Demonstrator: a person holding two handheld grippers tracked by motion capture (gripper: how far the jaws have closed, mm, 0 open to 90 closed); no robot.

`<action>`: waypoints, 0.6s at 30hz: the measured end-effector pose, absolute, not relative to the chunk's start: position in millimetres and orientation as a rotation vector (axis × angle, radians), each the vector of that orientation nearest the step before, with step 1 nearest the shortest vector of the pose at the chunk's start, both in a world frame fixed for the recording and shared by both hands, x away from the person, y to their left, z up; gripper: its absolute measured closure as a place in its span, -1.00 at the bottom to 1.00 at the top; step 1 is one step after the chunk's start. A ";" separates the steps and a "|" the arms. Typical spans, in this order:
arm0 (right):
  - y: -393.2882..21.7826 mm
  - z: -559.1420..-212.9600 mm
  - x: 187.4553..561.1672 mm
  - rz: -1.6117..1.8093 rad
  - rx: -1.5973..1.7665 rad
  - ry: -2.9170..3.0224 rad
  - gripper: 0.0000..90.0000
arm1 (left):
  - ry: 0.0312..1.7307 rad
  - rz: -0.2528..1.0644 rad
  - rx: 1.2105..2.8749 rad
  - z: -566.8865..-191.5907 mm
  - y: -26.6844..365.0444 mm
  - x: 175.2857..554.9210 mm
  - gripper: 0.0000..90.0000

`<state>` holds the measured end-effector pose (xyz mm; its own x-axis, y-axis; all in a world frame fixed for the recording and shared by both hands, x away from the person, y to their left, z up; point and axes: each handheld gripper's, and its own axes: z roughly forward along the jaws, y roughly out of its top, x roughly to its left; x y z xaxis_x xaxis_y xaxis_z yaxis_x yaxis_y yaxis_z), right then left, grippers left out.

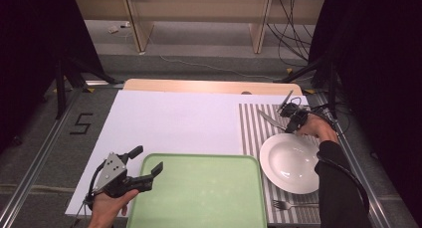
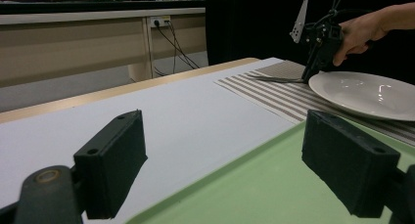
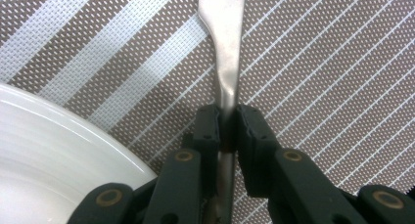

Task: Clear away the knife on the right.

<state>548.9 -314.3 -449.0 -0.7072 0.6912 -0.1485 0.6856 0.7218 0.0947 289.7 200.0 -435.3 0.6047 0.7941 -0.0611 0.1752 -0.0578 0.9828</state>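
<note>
A silver knife (image 1: pixel 270 119) lies on the striped placemat (image 1: pixel 251 133), just beyond the white plate (image 1: pixel 288 163). My right gripper (image 1: pixel 291 124) points down at it, and in the right gripper view (image 3: pixel 226 114) both pads press on the knife's (image 3: pixel 226 48) thin metal handle. The plate's rim (image 3: pixel 58 150) sits close beside the jaws. My left gripper (image 1: pixel 147 161) hovers at the near left corner of the green tray (image 1: pixel 199 198). Its jaws (image 2: pixel 225 150) stand wide apart with nothing between them. From there the knife (image 2: pixel 274 79) and the right gripper (image 2: pixel 313 70) show far off.
A fork (image 1: pixel 286 205) lies on the placemat at the table's near edge, in front of the plate. A white sheet (image 1: pixel 169 121) covers the table's left and middle. Black stands and cables line the floor beyond the table.
</note>
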 end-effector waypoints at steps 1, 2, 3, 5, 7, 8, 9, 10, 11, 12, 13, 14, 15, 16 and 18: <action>-314.3 -449.0 548.9 0.048 1.110 2.752 0.78 | 0.834 0.616 1.580 -435.3 200.0 289.7 -0.64; -313.5 -449.1 548.3 0.042 1.109 2.749 0.78 | 0.834 0.616 1.580 -435.2 200.2 289.7 -0.64; -312.6 -449.8 547.8 0.043 1.079 2.748 0.78 | 0.836 0.616 1.579 -435.3 200.4 289.8 -0.64; -311.6 -449.4 547.6 0.031 1.081 2.747 0.78 | 0.837 0.616 1.579 -435.3 200.5 289.8 -0.64; -309.9 -448.7 548.1 0.013 1.056 2.736 0.79 | 0.836 0.615 1.579 -435.3 200.3 289.9 -0.64; -309.5 -448.7 548.0 0.020 1.048 2.731 0.79 | 0.836 0.615 1.579 -435.4 200.1 289.8 -0.64; -309.1 -448.0 548.2 0.017 1.038 2.728 0.79 | 0.835 0.616 1.580 -435.4 200.0 289.8 -0.64; -308.4 -447.2 548.1 0.010 1.038 2.718 0.79 | 0.835 0.616 1.580 -435.4 200.0 289.8 -0.64; -308.6 -445.5 548.9 -0.004 1.021 2.720 0.79 | 0.835 0.616 1.581 -435.4 200.0 289.8 -0.64; -308.6 -445.5 548.9 -0.004 1.021 2.720 0.79 | 0.835 0.616 1.581 -435.5 200.0 289.9 -0.64; -308.4 -443.7 548.9 -0.001 1.003 2.695 0.79 | 0.836 0.615 1.581 -435.5 200.1 289.9 -0.64; -308.4 -443.7 548.9 -0.001 1.003 2.695 0.79 | 0.836 0.615 1.581 -435.5 200.1 289.9 -0.64; -309.2 -441.6 549.7 -0.006 0.975 2.694 0.79 | 0.837 0.617 1.581 -435.5 200.1 289.9 -0.64; -308.7 -440.3 549.4 -0.006 0.979 2.679 0.79 | 0.836 0.617 1.581 -435.5 200.1 289.9 -0.64; -310.0 -434.2 550.5 -0.023 0.939 2.654 0.79 | 0.833 0.617 1.585 -435.4 199.9 289.7 -0.64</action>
<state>550.5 -310.0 -434.2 -0.7306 0.6096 -0.3076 0.6148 0.7833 0.0921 289.7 199.9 -435.4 0.6049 0.7942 -0.0578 0.1758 -0.0624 0.9824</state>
